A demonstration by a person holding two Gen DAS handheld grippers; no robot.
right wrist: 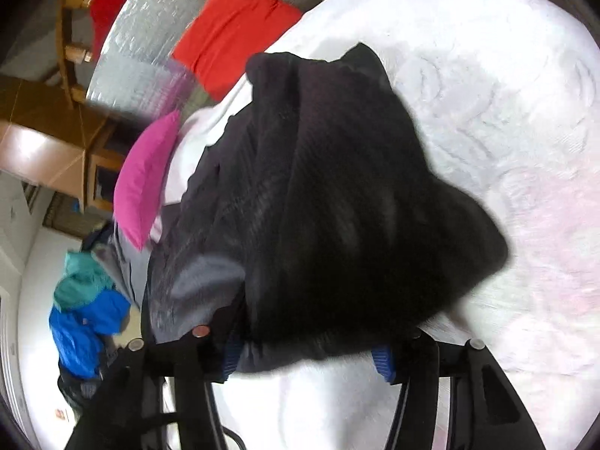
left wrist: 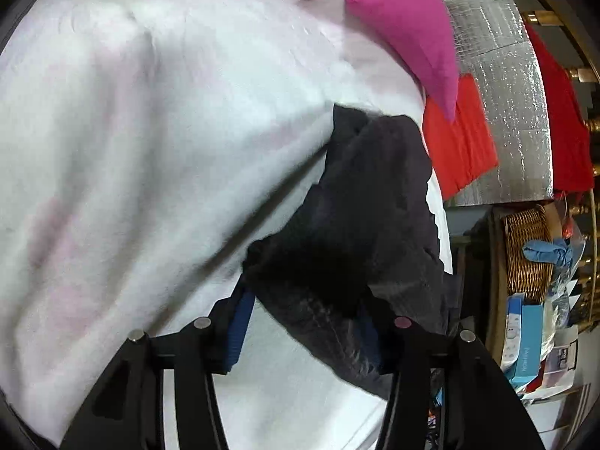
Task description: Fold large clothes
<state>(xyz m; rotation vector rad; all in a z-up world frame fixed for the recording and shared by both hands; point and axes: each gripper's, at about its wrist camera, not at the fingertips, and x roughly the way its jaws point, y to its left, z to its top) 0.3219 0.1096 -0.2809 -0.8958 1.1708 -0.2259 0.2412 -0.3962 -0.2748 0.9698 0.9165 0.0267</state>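
Observation:
A black garment [left wrist: 360, 225] hangs bunched over the white mattress [left wrist: 150, 131]. In the left wrist view its lower edge drapes over my left gripper [left wrist: 303, 333], whose blue-padded fingers [left wrist: 236, 333] stand apart with the cloth lying between and over them. In the right wrist view the same black garment [right wrist: 356, 206] fills the middle, bunched above the white mattress [right wrist: 506, 93]. My right gripper [right wrist: 307, 360] has its blue pads [right wrist: 382, 365] apart, with the garment's edge resting across them. The fingertips are hidden under cloth in both views.
A pink pillow [left wrist: 405, 26] and a folded red cloth [left wrist: 461, 138] lie at the bed's far side on a silver foil mat [left wrist: 513, 86]. A wicker basket [left wrist: 525, 251] and boxes stand beside the bed. A blue and teal jacket [right wrist: 86, 315] lies on the floor.

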